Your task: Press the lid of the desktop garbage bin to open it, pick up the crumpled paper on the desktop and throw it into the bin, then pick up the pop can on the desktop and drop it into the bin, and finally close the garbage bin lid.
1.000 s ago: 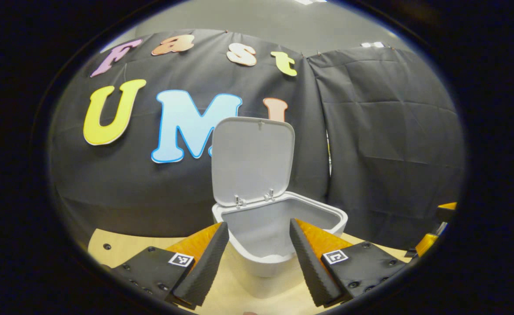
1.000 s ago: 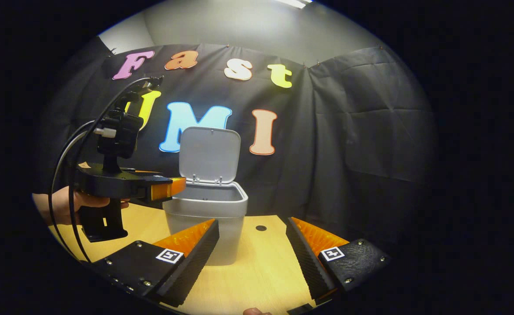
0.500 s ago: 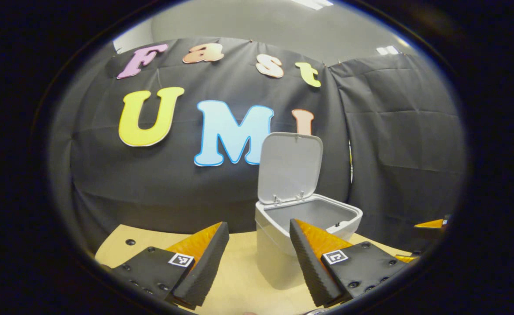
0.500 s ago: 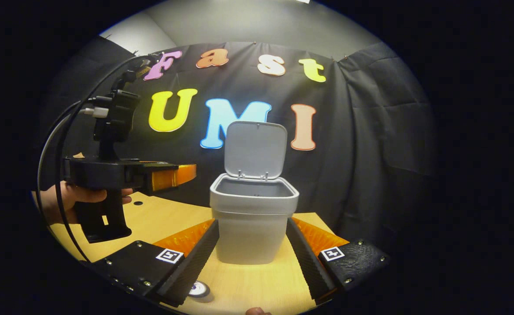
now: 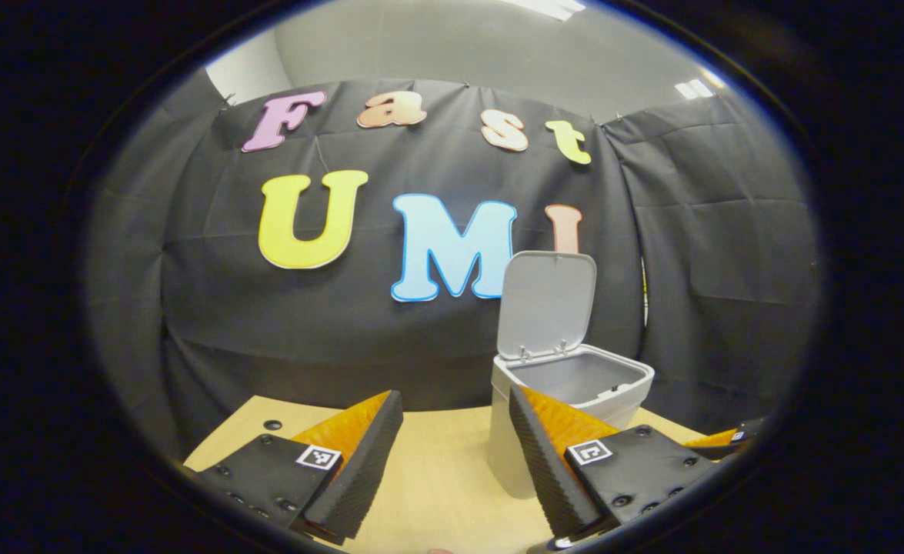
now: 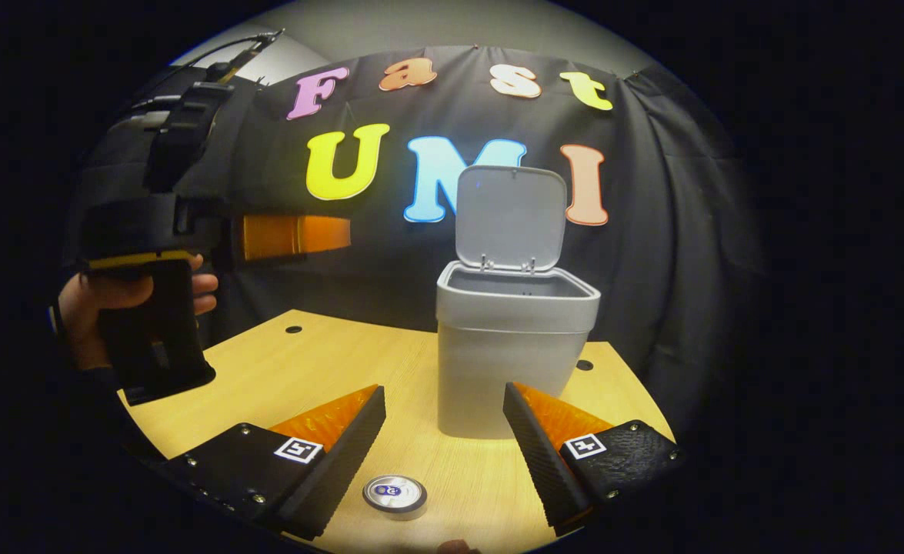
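The grey desktop bin (image 6: pixel 509 362) stands on the wooden table with its lid (image 6: pixel 509 215) swung upright. In the left gripper view the bin (image 5: pixel 575 381) sits right of centre, behind the right finger, lid (image 5: pixel 548 304) up. My left gripper (image 5: pixel 454 394) is open with nothing in it, over the table short of the bin. My right gripper (image 6: pixel 444 391) is open too. The pop can (image 6: pixel 395 492) stands upright low between its fingers, its top facing me. The left gripper (image 6: pixel 290 235) hovers high on the left, held by a hand (image 6: pixel 105 300).
The wooden table (image 6: pixel 321 362) has small round holes and a curved far edge against the black booth cloth. In the left gripper view the other gripper's finger ends (image 5: pixel 721 440) poke in at the right edge.
Both grippers have drawn back from the bin, which now looks smaller. In the left gripper view it slid to the right. The pop can's top has come into the right gripper view.
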Demonstrator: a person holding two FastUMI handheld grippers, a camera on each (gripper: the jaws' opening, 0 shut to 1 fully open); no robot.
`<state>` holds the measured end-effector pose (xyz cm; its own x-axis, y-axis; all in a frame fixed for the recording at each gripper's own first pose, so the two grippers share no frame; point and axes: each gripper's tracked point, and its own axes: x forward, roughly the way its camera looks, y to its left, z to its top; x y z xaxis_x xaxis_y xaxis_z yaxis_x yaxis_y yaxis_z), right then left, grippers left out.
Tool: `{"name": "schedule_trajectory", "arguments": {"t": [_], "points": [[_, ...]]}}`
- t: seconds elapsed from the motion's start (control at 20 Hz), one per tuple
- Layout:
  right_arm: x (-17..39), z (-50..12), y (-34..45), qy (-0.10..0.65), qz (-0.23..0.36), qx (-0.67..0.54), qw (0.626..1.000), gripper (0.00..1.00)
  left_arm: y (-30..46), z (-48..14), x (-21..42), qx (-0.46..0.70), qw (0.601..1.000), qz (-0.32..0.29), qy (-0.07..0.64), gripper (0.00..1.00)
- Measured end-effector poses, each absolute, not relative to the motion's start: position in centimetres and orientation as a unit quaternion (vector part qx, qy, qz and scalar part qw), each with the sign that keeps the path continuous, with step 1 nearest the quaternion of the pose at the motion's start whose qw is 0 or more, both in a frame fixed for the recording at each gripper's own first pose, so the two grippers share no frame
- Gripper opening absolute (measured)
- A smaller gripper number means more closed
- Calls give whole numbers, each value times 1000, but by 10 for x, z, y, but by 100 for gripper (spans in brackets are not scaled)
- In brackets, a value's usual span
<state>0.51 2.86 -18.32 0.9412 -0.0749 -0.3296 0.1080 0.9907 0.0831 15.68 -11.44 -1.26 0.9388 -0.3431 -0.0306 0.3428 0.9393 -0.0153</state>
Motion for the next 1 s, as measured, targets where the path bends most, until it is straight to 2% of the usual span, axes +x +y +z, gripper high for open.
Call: {"name": "schedule_trajectory", "arguments": {"t": [0.05,0.15,0.25,0.45,0.8,0.9,1.0], "points": [[6,-191,35,177,-35,49,982,99,-110,-13,155,-6,985,-169,18,94],[5,-207,47,204,-10,53,978,99,-103,-16,151,-9,987,-158,22,93],[2,-225,57,234,10,64,970,99,-94,-20,147,-15,989,-146,27,96],[-8,-256,71,290,36,77,953,99,-84,-30,143,-28,990,-130,46,96],[-22,-299,80,357,55,71,930,99,-76,-33,133,-23,992,-116,49,91],[-22,-309,82,371,57,63,925,99,-78,-33,133,-23,992,-117,50,91],[-23,-318,82,382,56,51,921,99,-80,-33,132,-22,991,-119,51,95]]}}
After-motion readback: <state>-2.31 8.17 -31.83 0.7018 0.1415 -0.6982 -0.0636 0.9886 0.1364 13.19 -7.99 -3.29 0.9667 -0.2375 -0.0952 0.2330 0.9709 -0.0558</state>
